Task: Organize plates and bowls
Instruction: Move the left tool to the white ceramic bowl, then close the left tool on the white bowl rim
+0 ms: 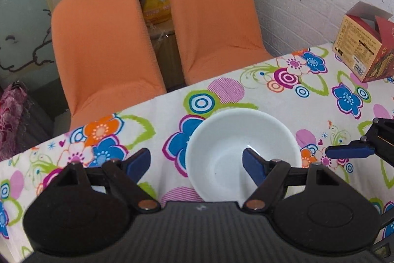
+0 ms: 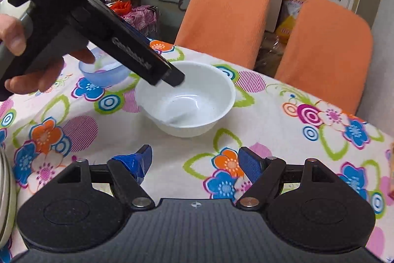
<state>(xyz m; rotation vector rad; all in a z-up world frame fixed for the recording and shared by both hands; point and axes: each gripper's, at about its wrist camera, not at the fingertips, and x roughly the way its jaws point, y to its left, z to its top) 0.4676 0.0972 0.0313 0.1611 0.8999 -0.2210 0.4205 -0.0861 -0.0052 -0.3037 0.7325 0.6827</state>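
A white bowl [image 1: 229, 139] stands upright and empty on the flowered tablecloth [image 1: 152, 120]. My left gripper [image 1: 197, 162] is open and straddles the bowl's left rim, its right finger over the inside and its left finger outside. In the right wrist view a hand holds this left gripper [image 2: 172, 79], with its tip at the rim of the white bowl [image 2: 189, 100]. Behind that hand sits a pale blue translucent bowl [image 2: 106, 70]. My right gripper [image 2: 195, 162] is open over bare cloth, short of the white bowl and holding nothing. One of its blue fingers [image 1: 349, 152] shows to the bowl's right.
Two orange chairs [image 1: 106, 46] [image 1: 211, 16] stand against the table's far edge [image 1: 172, 91]. A red and tan carton [image 1: 364, 41] sits at the table's right end by the white wall. The rim of a pale round dish [image 2: 5, 189] shows at the left edge of the right wrist view.
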